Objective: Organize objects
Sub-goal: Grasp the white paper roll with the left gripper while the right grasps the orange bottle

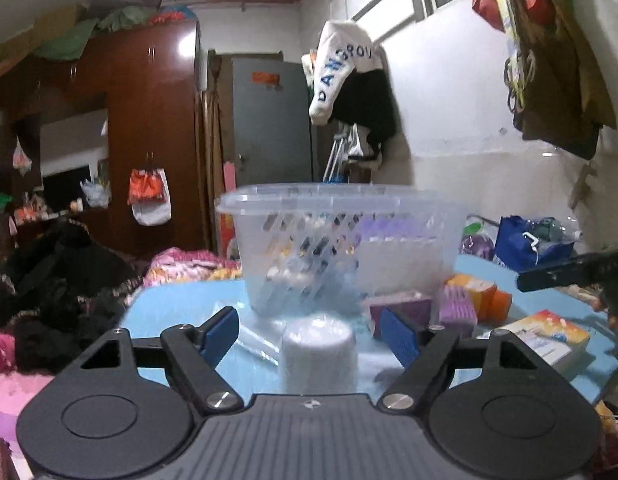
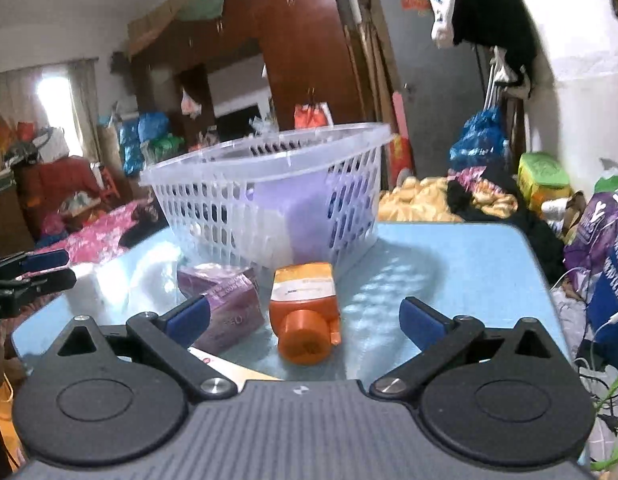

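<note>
Tongs on the left stand spread around the white cylindrical plastic container on the light blue tabletop; they should squeeze low on its sides. Right tongs, also spread, frame the orange flat bottle lying cap-first just before the translucent slotted plastic basket; gripping its body beats gripping the cap.

— What stays unclear on the blue table?

— In the left wrist view the clear basket is motion-blurred; its contents read only as purple and pale shapes. The white cylinder is cut off below by the gripper body.

— And the right wrist view?

— The orange bottle's label print is too small to read. A flat box near the table's front edge is mostly hidden behind the right gripper's left finger.
</note>
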The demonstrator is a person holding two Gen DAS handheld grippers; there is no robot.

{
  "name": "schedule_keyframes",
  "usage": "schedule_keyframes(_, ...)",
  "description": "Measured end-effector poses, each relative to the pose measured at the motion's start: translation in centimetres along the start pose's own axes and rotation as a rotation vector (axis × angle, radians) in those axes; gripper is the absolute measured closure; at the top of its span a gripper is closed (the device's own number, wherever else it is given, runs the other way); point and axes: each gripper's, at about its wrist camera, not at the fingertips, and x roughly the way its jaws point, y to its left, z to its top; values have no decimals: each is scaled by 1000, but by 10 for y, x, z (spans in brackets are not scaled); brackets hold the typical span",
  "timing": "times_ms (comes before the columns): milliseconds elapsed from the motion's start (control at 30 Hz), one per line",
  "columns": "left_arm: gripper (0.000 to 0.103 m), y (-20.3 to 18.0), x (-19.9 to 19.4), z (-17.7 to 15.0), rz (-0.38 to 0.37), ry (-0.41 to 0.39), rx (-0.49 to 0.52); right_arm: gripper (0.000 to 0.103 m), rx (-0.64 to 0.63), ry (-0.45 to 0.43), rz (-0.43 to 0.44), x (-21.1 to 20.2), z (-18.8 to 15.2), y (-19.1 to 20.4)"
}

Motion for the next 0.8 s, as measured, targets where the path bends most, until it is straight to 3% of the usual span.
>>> schedule_keyframes(233,22,1,8,-20,-12,62,6,4,-12,70,-33,22,0,1)
schedule_keyframes(333,22,0,10,-25,-14,78,12,16,-18,116,-53,29,2,1)
schedule_keyframes(500,22,1,16,-28,-26,101,4,24,-24,151,-78,36,2,1)
schedule_keyframes(567,22,0,18,-30,-23,107,7,42,-17,181,-61,41,2,-2)
schedule_keyframes(633,22,-1,19,-31,-18,111,9,50,-12,178,-29,39,2,-3)
schedule_keyframes(667,25,-2,18,-31,-17,108,6,50,-7,176,-33,38,2,-4)
schedule_keyframes(700,36,-1,18,-32,-14,108,2,50,-1,174,-37,37,1,-6)
schedule_keyframes(733,53,-1,18,-32,-8,106,-3,50,7,167,-39,35,2,-8)
schedule_keyframes(800,54,0,18,-32,5,100,-16,50,28,129,-41,28,3,-11)
